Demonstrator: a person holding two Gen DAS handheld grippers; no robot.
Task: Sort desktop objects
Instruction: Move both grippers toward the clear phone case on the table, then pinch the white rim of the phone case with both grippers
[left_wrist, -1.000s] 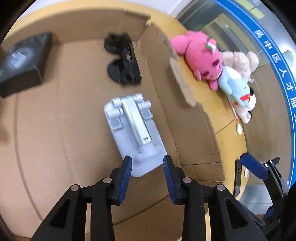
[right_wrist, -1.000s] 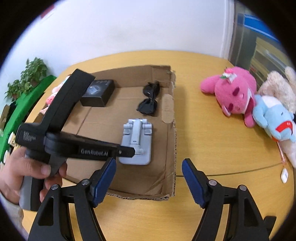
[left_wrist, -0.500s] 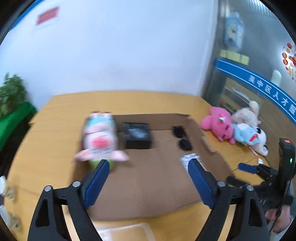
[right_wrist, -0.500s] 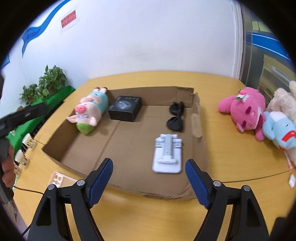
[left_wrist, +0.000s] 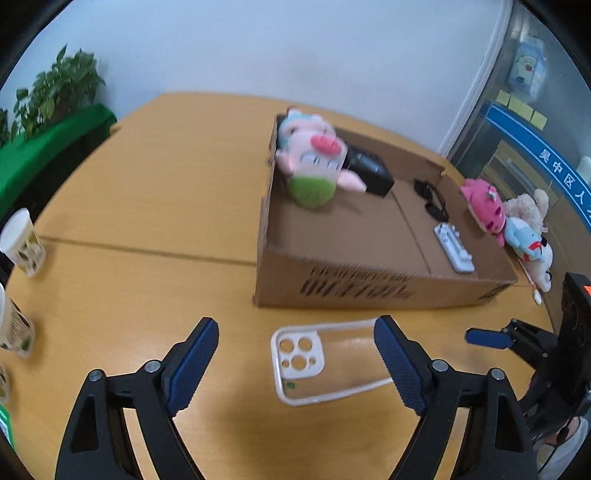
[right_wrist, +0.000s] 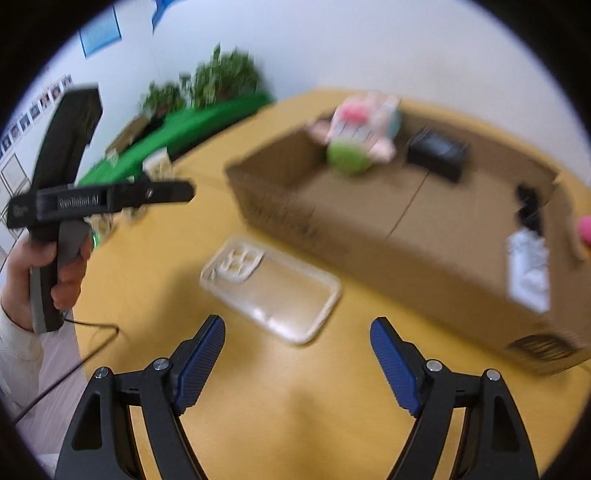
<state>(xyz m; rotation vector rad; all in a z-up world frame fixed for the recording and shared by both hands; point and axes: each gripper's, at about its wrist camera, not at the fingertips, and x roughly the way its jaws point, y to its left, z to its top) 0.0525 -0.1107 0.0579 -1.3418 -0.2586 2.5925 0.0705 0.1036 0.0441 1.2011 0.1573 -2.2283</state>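
Observation:
A clear phone case (left_wrist: 325, 365) with a white camera frame lies flat on the wooden table, in front of the cardboard box (left_wrist: 354, 288). My left gripper (left_wrist: 295, 328) hovers over the case; its jaws are closing but still wide, the pads apart from the case, whose near part shows between them. My right gripper (right_wrist: 297, 325) is open and empty, just short of the phone case (right_wrist: 273, 288). Inside the box (right_wrist: 369, 251) are a pig plush (left_wrist: 314, 162), a black box (left_wrist: 369, 170), sunglasses (left_wrist: 432, 199) and a white phone stand (left_wrist: 454, 245).
Pink plush (left_wrist: 484, 210) and blue plush (left_wrist: 528, 240) lie on the table right of the box. Paper cups (left_wrist: 22, 242) stand at the table's left edge. Potted plants (left_wrist: 55, 88) on a green surface sit beyond. A hand (right_wrist: 48, 269) holds the left gripper's handle.
The left gripper let go of the white stand inside the box, opened wide and pulled back out to the phone case. The right gripper swung left and down toward the case.

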